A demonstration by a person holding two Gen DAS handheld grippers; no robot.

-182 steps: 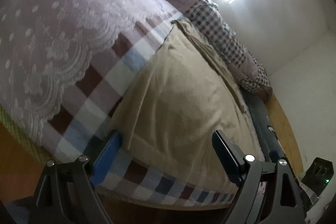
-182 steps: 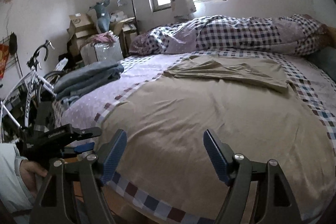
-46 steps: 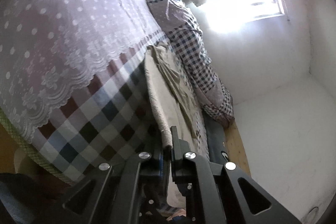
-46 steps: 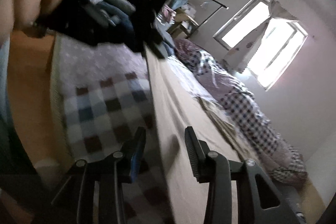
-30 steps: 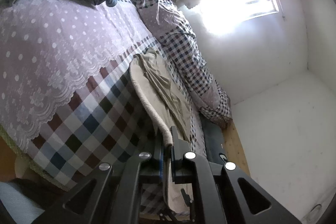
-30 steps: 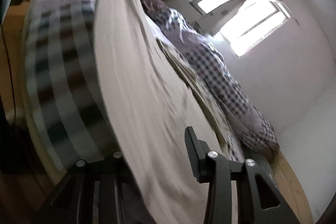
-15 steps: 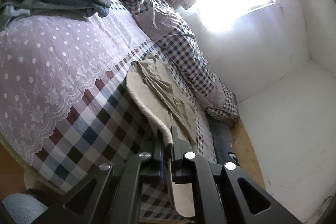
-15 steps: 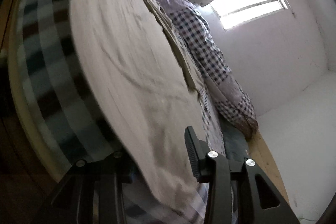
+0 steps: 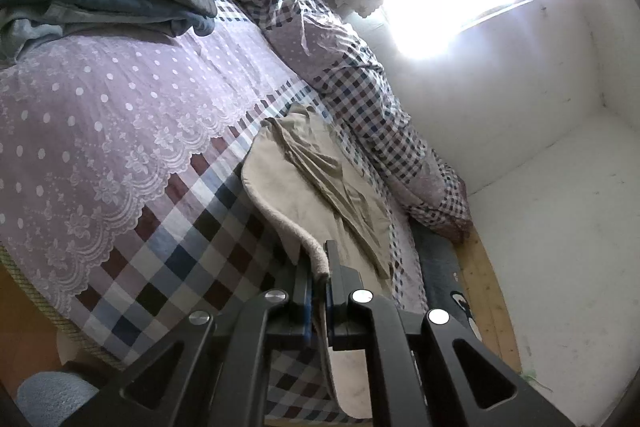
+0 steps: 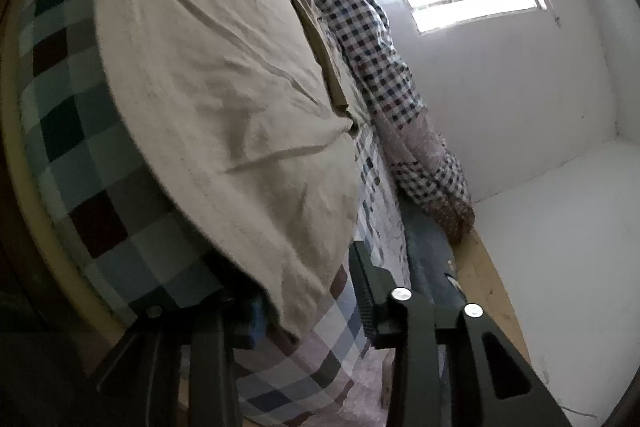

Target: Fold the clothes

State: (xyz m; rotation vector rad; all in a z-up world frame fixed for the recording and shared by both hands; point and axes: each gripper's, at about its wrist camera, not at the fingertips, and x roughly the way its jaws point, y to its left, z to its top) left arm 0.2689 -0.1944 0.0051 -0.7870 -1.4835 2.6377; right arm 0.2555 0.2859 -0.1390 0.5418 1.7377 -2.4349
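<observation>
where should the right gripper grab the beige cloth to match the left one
The right gripper should pinch the beige cloth at its near hem corner, coming from the bed's foot edge. There the hem drapes loose over the checked sheet, as where the left gripper is shut on it.

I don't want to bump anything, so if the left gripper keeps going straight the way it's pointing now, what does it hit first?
The left gripper is shut on the edge of the beige cloth. Straight ahead lies more of that cloth on the bed, then probably the crumpled tan garment. Depth is hard to judge.
</observation>
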